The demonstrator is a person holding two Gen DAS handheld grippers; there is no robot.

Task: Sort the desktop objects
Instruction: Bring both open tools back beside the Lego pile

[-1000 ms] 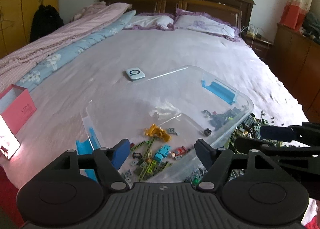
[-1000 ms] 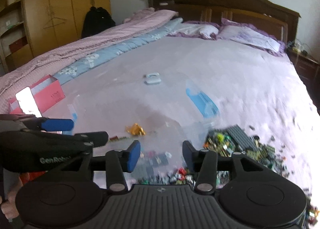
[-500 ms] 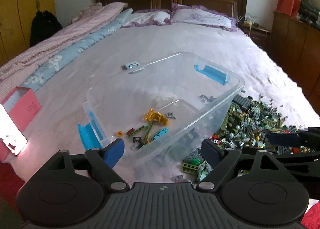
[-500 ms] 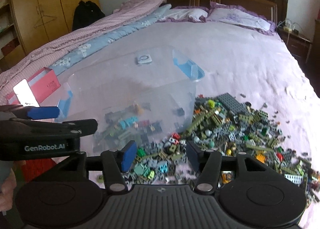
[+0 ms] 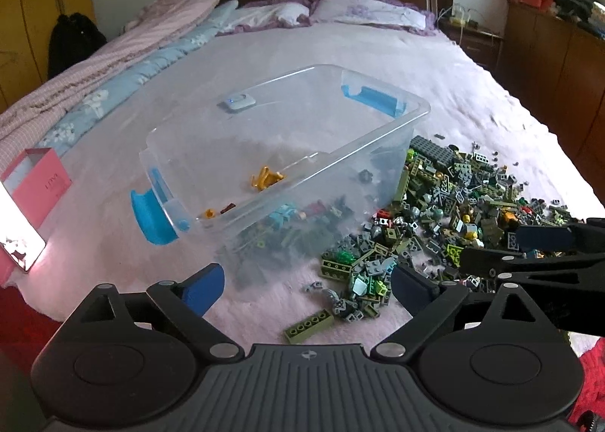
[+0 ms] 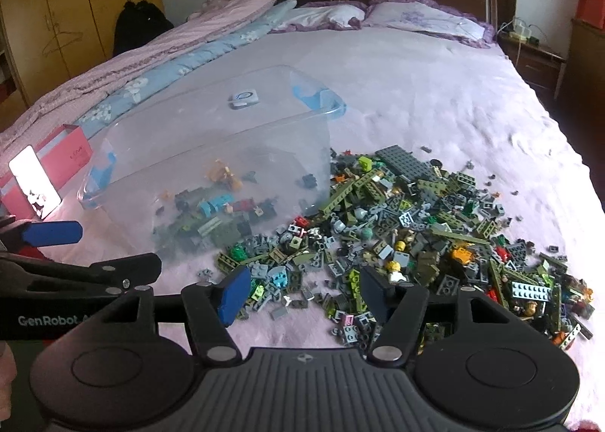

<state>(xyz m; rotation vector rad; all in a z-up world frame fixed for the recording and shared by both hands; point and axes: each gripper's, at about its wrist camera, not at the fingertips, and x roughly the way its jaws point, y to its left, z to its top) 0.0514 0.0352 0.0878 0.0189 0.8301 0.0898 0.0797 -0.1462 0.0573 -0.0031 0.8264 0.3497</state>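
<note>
A clear plastic bin [image 5: 382,137] with blue handles lies on the bed, a yellow piece [image 5: 266,178] and a few bricks inside it. A big pile of mixed bricks [image 5: 446,205] spreads on the sheet along its right side. My left gripper [image 5: 306,282] is open and empty, hovering short of the bin's near corner. At the right edge of the left wrist view, the right gripper [image 5: 506,248] pokes in over the pile. In the right wrist view the bin [image 6: 211,137] stands left and the pile [image 6: 416,228] right. My right gripper [image 6: 304,292] is open and empty above the pile's near edge.
A pink box [image 5: 41,182] and a bright phone screen [image 5: 19,224] sit at the bed's left edge. A small white device [image 5: 238,103] lies beyond the bin. One olive brick [image 5: 310,324] lies alone near me. Pillows and headboard are far back; wooden cabinets stand right.
Both grippers have drawn back from the bin, which now looks farther away. The brick pile beside it has come fully into view. Both stay open.
</note>
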